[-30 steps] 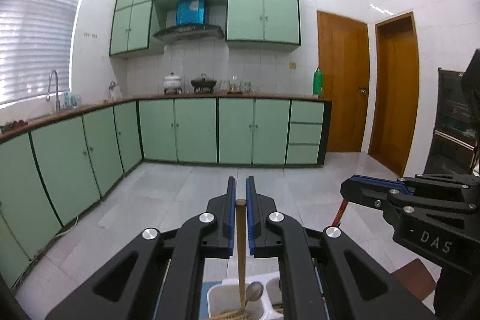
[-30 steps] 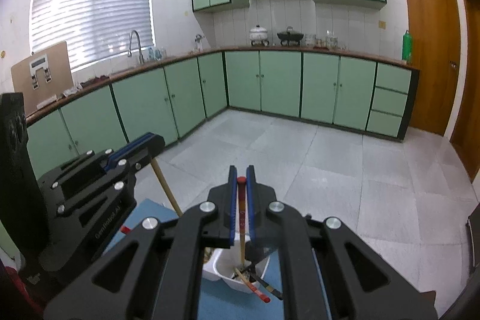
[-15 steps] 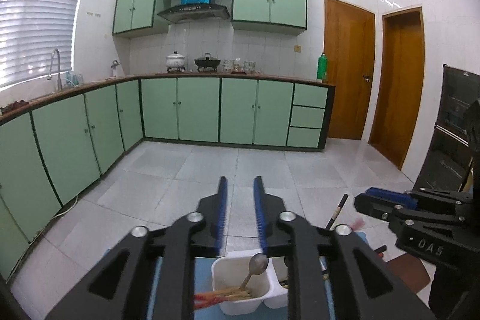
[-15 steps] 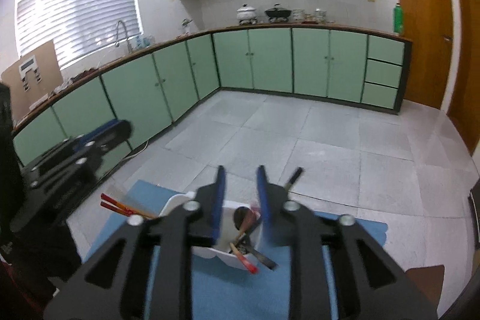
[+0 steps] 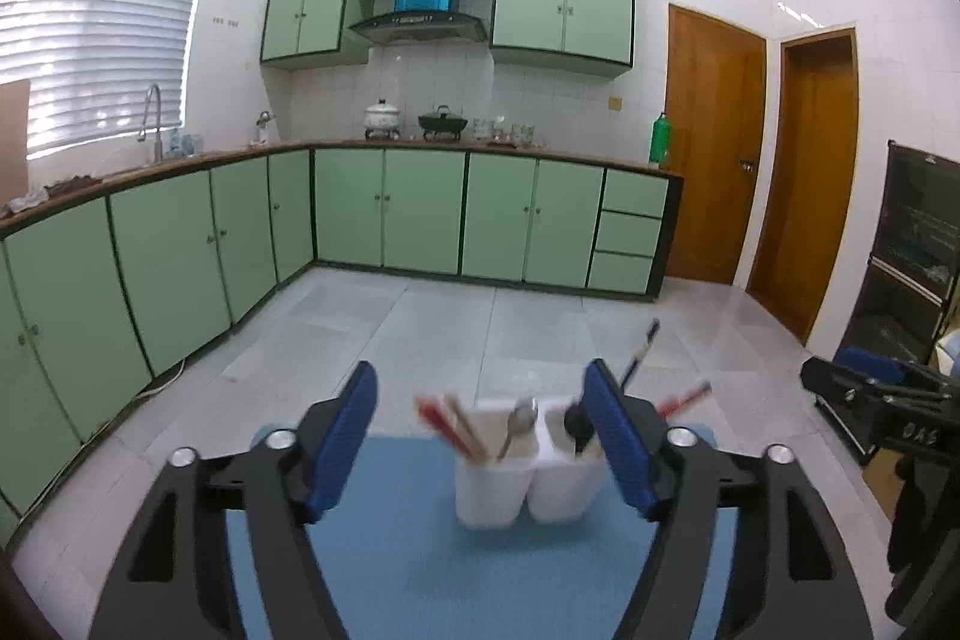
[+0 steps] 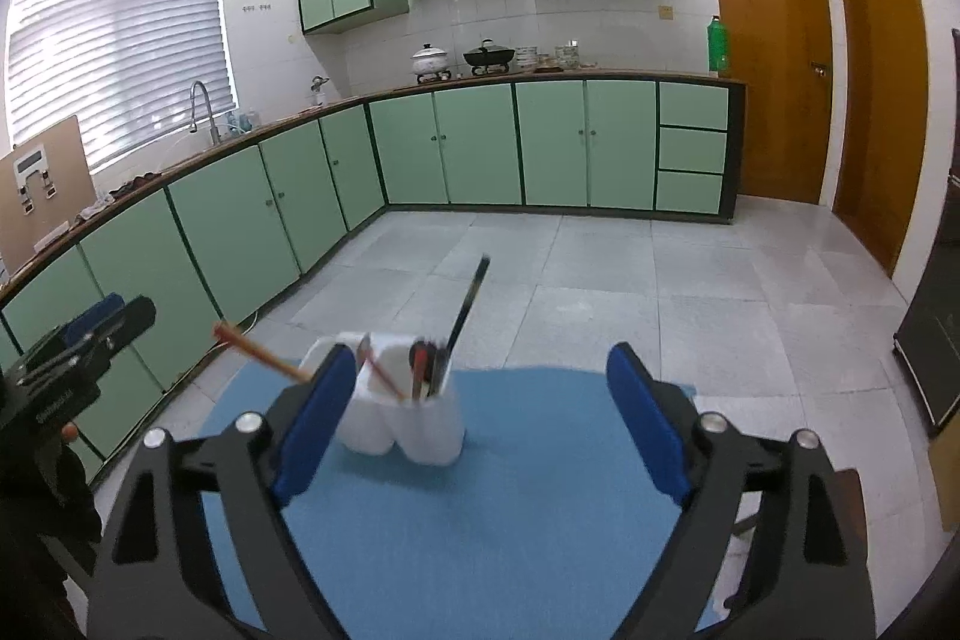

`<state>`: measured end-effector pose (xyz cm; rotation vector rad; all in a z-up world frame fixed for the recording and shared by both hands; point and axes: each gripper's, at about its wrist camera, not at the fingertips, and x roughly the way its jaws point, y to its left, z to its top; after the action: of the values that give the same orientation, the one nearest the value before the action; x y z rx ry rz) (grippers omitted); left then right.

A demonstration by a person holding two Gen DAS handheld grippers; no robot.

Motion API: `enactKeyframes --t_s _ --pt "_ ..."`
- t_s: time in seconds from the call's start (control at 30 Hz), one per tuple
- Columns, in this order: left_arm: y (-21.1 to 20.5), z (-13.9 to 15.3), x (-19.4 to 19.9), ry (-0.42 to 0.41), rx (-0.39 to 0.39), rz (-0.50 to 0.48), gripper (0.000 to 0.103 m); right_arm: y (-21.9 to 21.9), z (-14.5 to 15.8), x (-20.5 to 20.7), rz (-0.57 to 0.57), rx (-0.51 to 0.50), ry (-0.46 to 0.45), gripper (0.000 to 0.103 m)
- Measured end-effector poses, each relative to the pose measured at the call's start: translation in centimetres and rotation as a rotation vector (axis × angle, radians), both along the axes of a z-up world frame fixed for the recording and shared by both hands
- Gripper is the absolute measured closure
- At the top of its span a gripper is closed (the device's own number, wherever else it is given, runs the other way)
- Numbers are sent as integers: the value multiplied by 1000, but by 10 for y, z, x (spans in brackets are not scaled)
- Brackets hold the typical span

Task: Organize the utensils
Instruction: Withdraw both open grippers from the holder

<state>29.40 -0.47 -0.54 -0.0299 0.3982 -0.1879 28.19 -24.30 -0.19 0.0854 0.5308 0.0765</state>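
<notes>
Left tongs and right tongs both opening, jaws wide, gripping nothing. White two-part holder stands on the blue mat on the tabletop, just ahead of both. Chopsticks and spoon in its left part, dark utensils in the right.

The left gripper is black with two blue pads and round silver screws. The right gripper looks the same. White letters are printed on its black side.
</notes>
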Motion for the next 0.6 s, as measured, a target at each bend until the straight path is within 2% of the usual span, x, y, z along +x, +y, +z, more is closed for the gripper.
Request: enactKeyframes --t_s 0.23,0.3,0.5,0.6 --pt "3 -18 -62 33 26 10 20 12 -19 -62 13 2 1 7" --pt "5 -21 -80 36 29 14 14 18 -22 -76 27 0 0 6" --pt "6 -15 -125 19 42 12 6 44 -22 -118 69 -49 -15 5" --pt "7 -9 -141 9 55 6 6 53 -15 -137 82 -65 -40 5"
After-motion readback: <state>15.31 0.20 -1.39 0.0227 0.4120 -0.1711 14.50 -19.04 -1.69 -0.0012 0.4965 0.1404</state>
